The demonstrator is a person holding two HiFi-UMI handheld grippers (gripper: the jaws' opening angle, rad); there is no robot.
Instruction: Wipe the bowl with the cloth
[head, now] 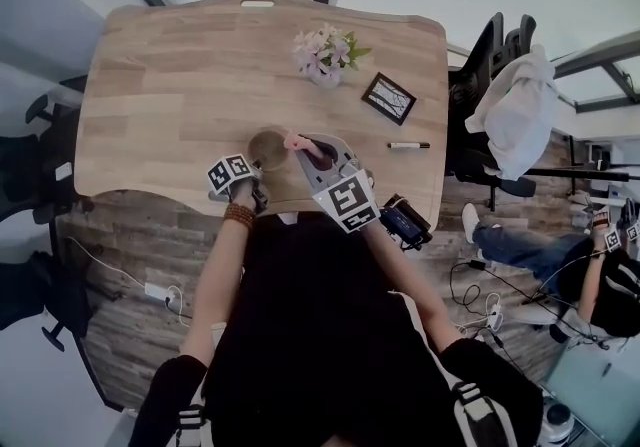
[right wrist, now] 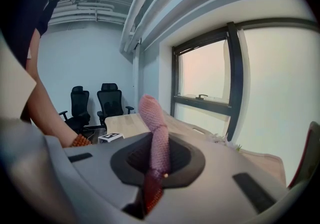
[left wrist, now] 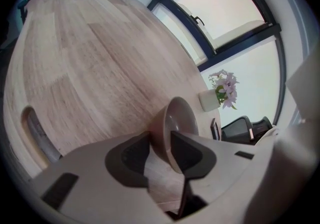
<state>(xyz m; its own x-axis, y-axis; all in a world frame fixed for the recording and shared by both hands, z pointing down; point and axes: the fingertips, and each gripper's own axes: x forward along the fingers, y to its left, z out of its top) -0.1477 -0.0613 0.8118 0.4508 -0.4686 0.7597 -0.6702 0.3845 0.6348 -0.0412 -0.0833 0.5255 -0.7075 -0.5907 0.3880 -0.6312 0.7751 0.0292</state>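
Observation:
A brown bowl [head: 268, 148] stands on the wooden table [head: 170, 85] close to its near edge. My left gripper [head: 256, 169] is at the bowl's near side. In the left gripper view the bowl [left wrist: 177, 123] has its rim between the jaws of the left gripper [left wrist: 160, 140], which stand apart wider than the rim wall, with table showing in the gap. Just right of the bowl, my right gripper [head: 312, 151] is shut on a pink cloth [head: 298, 143]. In the right gripper view the cloth [right wrist: 155, 128] sticks up from between the pads of the right gripper [right wrist: 159, 144].
A small vase of pale flowers [head: 325, 60] and a black framed card [head: 388, 98] stand further back on the table. A pen [head: 408, 145] lies near the right edge. Office chairs with a white garment [head: 515, 110] are to the right, where a person [head: 600, 285] sits.

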